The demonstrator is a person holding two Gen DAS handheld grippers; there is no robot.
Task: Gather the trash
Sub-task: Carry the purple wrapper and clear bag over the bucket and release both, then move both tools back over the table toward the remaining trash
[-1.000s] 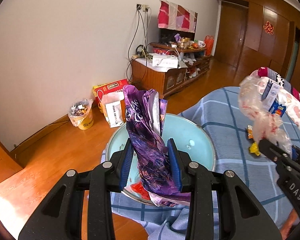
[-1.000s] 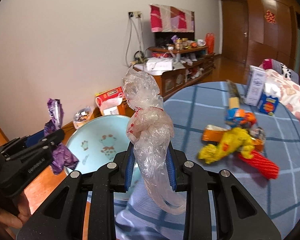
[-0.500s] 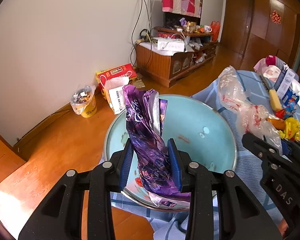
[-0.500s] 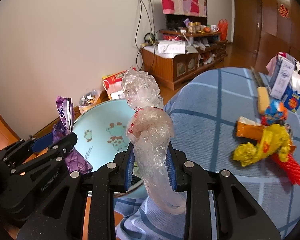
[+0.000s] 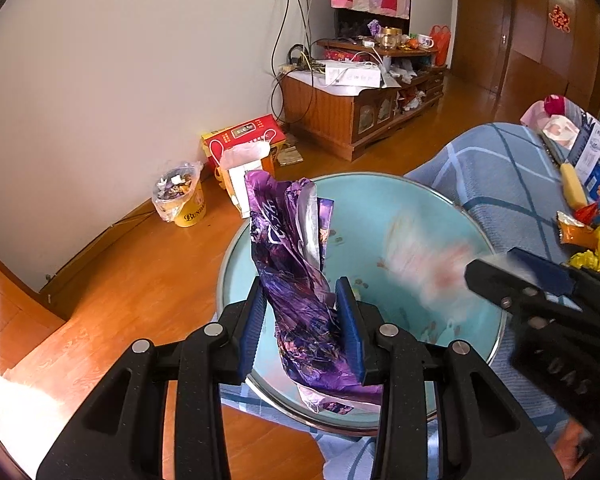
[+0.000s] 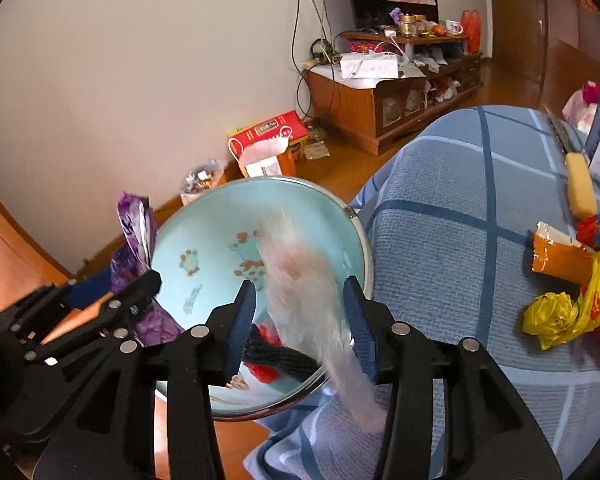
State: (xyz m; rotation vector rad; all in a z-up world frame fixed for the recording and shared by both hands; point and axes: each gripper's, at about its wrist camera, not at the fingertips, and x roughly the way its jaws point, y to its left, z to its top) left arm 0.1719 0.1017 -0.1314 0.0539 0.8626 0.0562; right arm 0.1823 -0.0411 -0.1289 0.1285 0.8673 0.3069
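My left gripper (image 5: 301, 322) is shut on a crumpled purple wrapper (image 5: 296, 276) and holds it over the near rim of a light blue basin (image 5: 412, 204). My right gripper (image 6: 300, 320) has its jaws spread, and a clear plastic bag (image 6: 312, 300), motion-blurred, is dropping between them over the basin (image 6: 204, 248). The bag also shows blurred in the left wrist view (image 5: 424, 268). Red scraps (image 6: 266, 336) lie in the basin bottom. The purple wrapper shows at the left of the right wrist view (image 6: 136, 240).
The basin sits at the edge of a blue plaid cloth (image 6: 452, 216). Yellow bag (image 6: 572, 304), orange wrapper (image 6: 556, 252) and boxes (image 5: 592, 152) lie to the right. A lined yellow bin (image 5: 180, 200), red box (image 5: 240, 136) and wooden cabinet (image 5: 352, 108) stand on the floor.
Both grippers have moved over the basin. My right gripper has opened and let go of the clear plastic bag, which is falling. My left gripper still holds the purple wrapper.
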